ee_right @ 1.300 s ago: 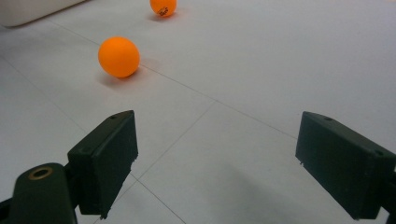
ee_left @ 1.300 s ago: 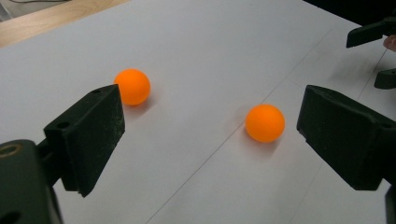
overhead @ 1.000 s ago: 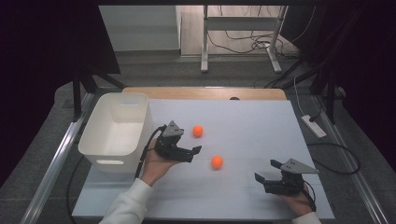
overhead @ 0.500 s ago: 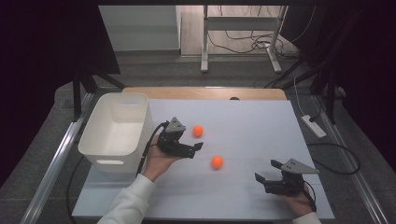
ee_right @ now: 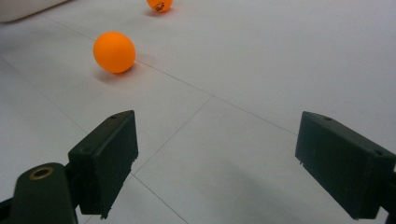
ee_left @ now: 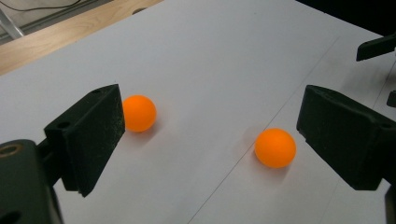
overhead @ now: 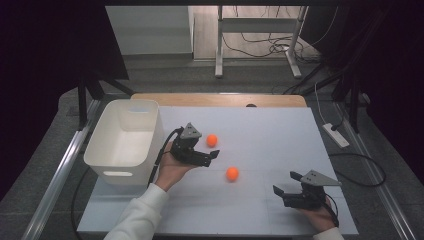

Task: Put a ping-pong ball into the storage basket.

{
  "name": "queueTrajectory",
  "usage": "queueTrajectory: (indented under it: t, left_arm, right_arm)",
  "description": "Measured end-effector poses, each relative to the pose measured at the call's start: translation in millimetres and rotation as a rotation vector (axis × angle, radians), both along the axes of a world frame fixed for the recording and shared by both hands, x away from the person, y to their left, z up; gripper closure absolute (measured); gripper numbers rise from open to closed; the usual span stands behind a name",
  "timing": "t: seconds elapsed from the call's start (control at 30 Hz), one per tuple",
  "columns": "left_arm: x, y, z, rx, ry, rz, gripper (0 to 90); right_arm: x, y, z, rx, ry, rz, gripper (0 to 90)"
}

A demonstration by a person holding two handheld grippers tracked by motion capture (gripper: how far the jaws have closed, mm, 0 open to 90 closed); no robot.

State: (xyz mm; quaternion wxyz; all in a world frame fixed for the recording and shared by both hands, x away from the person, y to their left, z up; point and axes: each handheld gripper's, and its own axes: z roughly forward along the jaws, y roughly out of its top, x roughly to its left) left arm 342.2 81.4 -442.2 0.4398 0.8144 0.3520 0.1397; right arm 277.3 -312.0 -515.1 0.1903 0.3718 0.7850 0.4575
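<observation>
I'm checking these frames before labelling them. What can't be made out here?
- Far ball: right gripper view, top cut off by the frame edge; its dark print is too small to read.
- Same ball: left gripper view, one side hidden behind the left gripper's jaw.
- Bin: high view, near inner wall hidden by its own rim.
- Right hand: high view, cut off by the bottom edge.

Your left gripper (overhead: 212, 157): jaws spread wide, held palm-up, pointed right. Your right gripper (overhead: 285, 184): jaws spread wide, held low, pointed left.
</observation>
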Motion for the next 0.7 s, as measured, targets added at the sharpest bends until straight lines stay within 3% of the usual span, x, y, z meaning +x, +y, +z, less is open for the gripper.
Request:
queueTrajectory:
  t: [0.7]
  left_arm:
    - [7.4, -1.7, -0.2, 0.011, 0.002, 0.003, 8.3]
  right_arm:
    - [0.4, 0.6, -1.0, -0.015, 0.002, 0.004, 13.3]
